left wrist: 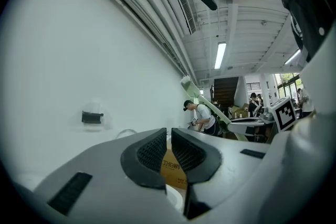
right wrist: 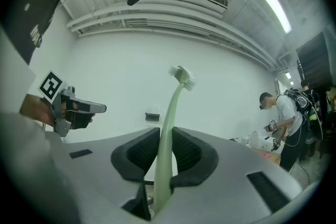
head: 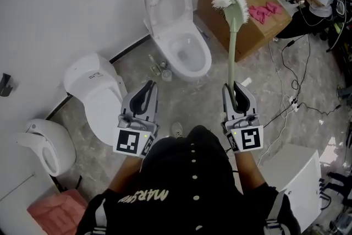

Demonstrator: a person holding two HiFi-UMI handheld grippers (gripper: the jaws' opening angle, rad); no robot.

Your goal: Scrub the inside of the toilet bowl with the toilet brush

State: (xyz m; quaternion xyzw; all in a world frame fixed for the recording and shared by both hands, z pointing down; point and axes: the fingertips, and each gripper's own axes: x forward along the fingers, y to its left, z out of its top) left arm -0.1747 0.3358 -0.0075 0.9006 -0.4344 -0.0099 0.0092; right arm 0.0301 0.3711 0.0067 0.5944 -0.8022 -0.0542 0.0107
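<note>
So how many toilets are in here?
3. The open toilet stands by the wall at centre; a closed toilet sits to its left; a third toilet is further left, near the picture's edge. More may be hidden out of view.

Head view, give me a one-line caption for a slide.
Right gripper holds the toilet brush upright, outside the open toilet; left gripper shut, empty.

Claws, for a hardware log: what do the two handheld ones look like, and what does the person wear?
Both the left claw and right claw have light grey bodies, black ribbed pads and a cube of black-and-white square markers. The person wears a black top with white studs and lettering.
</note>
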